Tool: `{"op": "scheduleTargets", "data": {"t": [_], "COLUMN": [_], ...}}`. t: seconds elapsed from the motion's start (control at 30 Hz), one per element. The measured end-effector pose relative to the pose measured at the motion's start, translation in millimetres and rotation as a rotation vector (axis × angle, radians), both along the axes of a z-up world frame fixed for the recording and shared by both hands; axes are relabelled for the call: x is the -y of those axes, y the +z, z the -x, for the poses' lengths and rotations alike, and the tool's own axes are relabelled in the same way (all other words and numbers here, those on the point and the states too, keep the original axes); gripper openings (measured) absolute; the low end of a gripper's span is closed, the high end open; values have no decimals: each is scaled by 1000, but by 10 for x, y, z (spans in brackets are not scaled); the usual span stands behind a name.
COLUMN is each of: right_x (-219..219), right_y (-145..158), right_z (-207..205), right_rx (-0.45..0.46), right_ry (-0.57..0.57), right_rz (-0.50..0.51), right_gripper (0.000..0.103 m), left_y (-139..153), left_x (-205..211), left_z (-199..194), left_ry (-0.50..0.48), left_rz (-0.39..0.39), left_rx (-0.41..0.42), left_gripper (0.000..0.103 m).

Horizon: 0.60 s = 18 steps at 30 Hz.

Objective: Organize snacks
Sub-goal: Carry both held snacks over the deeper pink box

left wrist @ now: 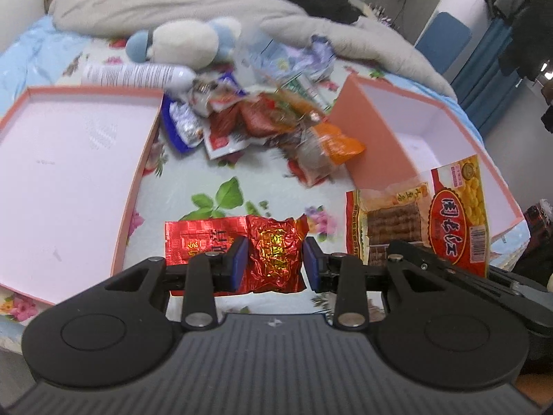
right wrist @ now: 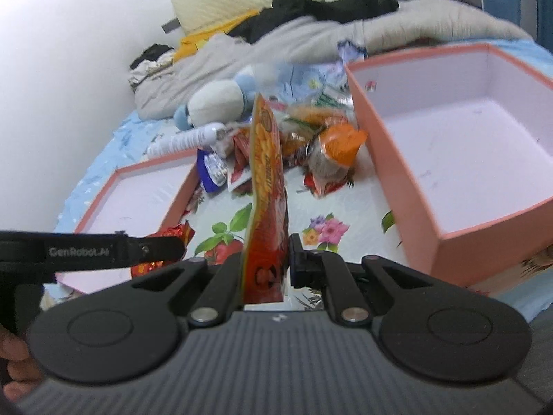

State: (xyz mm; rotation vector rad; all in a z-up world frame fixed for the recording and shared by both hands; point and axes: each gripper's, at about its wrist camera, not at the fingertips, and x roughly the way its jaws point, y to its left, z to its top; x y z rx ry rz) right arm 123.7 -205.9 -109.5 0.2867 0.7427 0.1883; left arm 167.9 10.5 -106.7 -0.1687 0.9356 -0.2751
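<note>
My left gripper is shut on a crinkled red foil snack packet, held above the floral sheet; it also shows in the right wrist view. My right gripper is shut on a tall red and yellow snack bag, held edge-on; the same bag shows in the left wrist view. A pile of loose snacks lies on the bed between a shallow pink lid on the left and a deep pink box on the right. The left gripper's arm crosses the right wrist view.
A plush toy, a white spray can and a grey quilt lie behind the pile. Black clothes lie further back. The bed edge and a blue chair are at the right.
</note>
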Motion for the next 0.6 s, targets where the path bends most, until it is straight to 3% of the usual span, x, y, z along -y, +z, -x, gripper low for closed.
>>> {"op": "scheduleTargets", "data": {"t": [0.33,0.6], "right_x": [236,444], "right_y": [529,784], "right_z": [453,731], "right_rx": [116,166], "right_ry": [-24,-86], "right_rz": [22,72], "right_gripper": [9,9], "left_y": [508,719], "left_x": [332,571], "left_z": [408,629], "left_ry": [-16,-77], "left_rz": [2,19], "left_rx": [80,109], "left_gripper": [40,40]}}
